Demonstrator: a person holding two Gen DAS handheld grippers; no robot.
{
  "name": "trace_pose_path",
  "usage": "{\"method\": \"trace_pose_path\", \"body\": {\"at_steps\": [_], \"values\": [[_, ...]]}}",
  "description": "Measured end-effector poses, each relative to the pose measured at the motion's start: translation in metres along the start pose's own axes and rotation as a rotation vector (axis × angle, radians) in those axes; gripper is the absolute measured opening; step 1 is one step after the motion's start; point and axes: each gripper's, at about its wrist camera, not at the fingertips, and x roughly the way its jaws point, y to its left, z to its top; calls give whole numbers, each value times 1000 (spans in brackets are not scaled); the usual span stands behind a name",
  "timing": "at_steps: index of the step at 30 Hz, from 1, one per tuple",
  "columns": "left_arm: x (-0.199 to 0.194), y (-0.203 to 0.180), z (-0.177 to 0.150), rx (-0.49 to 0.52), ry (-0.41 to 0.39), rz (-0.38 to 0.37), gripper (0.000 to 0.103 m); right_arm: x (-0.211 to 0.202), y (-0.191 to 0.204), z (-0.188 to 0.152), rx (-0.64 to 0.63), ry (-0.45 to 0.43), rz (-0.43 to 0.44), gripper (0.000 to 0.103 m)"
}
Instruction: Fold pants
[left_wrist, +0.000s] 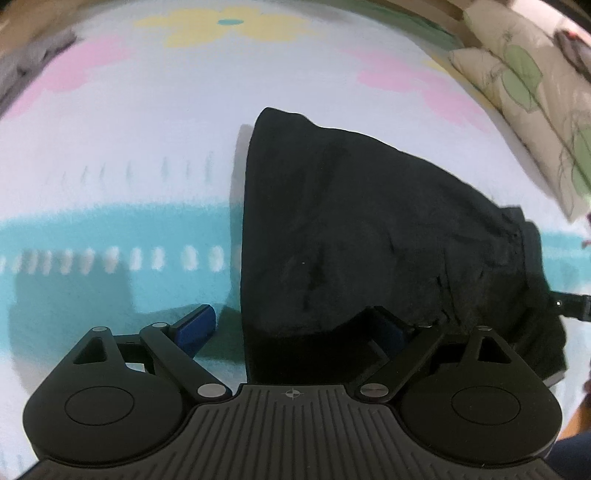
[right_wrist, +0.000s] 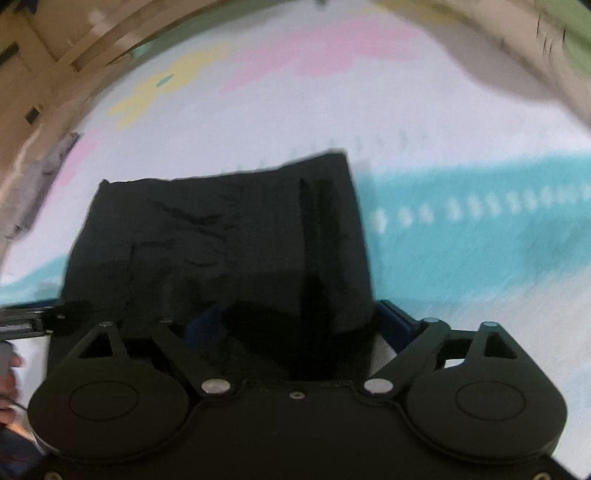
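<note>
**Black pants lie folded on the flowered blanket, both grippers spread wide at the near edge**

The black pants (left_wrist: 354, 229) rest as a compact, roughly rectangular bundle on a white blanket (left_wrist: 147, 147) patterned with pink and yellow flowers and a teal band. The cloth looks doubled over at least once, so the folding seems well advanced, perhaps down to its last fold or a final tidy.

The left gripper (left_wrist: 295, 325) hangs over the bundle's near left corner with its jaws spread wide. One blue pad sits out over the bare teal band, the other over the black cloth, so the pants' side edge runs between them. Neither pad visibly presses on fabric; it reads as a straddle ready to pinch that edge, not a grip.

The right gripper (right_wrist: 299, 321) stands just as wide at the near right corner. In its blurred view the black cloth fills the space between the fingers, with one pad partly behind a dark fold and the other just outside the pants' right edge over the blanket. I see no pinch here either.

With a gripper at each near corner, the likely intent is to take both corners together and carry the near edge over the far one evenly.

A floral pillow (left_wrist: 524, 81) lies beyond the blanket's far right, well apart from the pants.
</note>
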Motion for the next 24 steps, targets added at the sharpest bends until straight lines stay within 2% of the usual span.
{"method": "trace_pose_path", "body": {"at_steps": [3,7,11,13,15,18,21,24], "values": [[1,0,2,7,-4,-20,94,-3,-7,1,57,-13,69,94],[8,-6,4,47,-16,-30,101,-2,-19,1,196,-25,198,95],[12,-14,7,66,-20,-27,102,0,-23,0,245,-28,250,96],[13,-16,7,70,-23,-26,101,2,-21,0,226,-25,248,97],[14,-19,7,79,-31,-14,100,2,-18,-1,191,-25,253,103],[12,-26,6,100,-38,-1,97,2,-14,0,159,-18,243,103],[13,-27,6,96,-37,-3,96,6,-4,7,133,24,199,103],[12,-24,4,92,-38,-3,96,10,4,13,163,54,142,103]]}}
